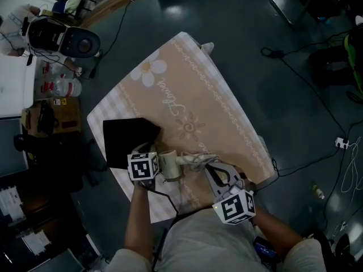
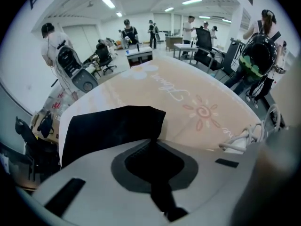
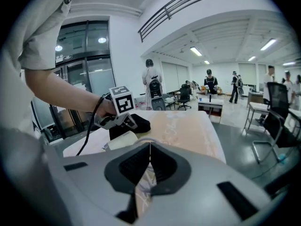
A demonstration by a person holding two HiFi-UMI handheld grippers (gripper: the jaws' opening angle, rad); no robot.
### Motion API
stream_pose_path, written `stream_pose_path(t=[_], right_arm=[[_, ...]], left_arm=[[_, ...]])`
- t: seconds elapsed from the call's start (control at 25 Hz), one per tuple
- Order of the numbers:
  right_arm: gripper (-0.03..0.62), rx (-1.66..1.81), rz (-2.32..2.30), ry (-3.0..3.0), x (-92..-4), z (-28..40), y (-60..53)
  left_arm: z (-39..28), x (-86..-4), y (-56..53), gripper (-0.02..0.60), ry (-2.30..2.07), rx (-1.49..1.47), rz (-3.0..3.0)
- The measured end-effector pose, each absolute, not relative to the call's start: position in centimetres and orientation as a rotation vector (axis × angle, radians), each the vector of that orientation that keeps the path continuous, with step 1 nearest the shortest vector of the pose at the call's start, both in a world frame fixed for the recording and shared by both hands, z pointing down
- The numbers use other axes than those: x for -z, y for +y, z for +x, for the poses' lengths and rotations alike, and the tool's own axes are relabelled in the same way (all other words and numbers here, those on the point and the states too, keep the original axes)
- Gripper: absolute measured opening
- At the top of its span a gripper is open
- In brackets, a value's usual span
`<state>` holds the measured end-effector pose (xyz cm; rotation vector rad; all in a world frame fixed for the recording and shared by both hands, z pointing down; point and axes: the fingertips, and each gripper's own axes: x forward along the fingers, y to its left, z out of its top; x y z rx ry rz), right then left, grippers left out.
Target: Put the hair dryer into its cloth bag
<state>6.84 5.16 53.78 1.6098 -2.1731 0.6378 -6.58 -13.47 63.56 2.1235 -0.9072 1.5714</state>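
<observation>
The black cloth bag lies flat on the left side of the table's beige flowered cloth. My left gripper points steeply down at the bag's near edge. In the left gripper view it is shut, with black fabric pinched between its jaws. The cream hair dryer lies just right of it, with its white cord bunched alongside. My right gripper is shut, its tips at the cord; I cannot tell whether it grips it. The right gripper view shows the dryer barrel and the bag.
The table's near edge runs just under both hands. A black machine and bottles sit at far left. Cables trail over the dark floor on the right. Several people stand among desks and chairs far behind.
</observation>
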Motion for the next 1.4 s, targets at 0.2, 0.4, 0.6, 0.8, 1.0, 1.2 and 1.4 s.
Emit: stream_pose_path(t=[0.2, 0.4, 0.6, 0.8, 1.0, 1.2, 1.4], right_arm=[[0.015, -0.589, 1.571, -2.203, -52.9, 6.5, 4.9], [0.015, -0.516, 1.509, -2.229, -52.1, 6.7, 5.1], [0.019, -0.479, 1.468, -2.238, -52.0, 7.4, 5.5], [0.112, -0.459, 1.397, -2.241, -52.6, 7.3, 5.7], [0.192, -0.343, 1.206, -2.211, -53.0, 7.1, 5.4], [0.239, -0.344, 1.016, -2.200, -53.0, 6.8, 4.9], [0.252, -0.199, 0.817, -2.107, -53.0, 5.6, 4.7]], left_arm=[[-7.3, -61.1, -13.4, 0.012, -0.929, -1.507, 2.165], [-8.9, -58.3, -13.4, 0.013, -0.938, -1.378, 2.190], [-10.3, -54.6, -12.8, 0.014, -0.876, -1.177, 2.193], [-12.8, -53.8, -12.8, 0.012, -0.911, -1.298, 2.220], [-12.2, -54.2, -11.6, 0.013, -0.898, -1.350, 2.241], [-12.2, -54.4, -11.2, 0.014, -0.917, -1.320, 2.237], [-12.7, -54.4, -11.1, 0.013, -0.942, -1.279, 2.220]])
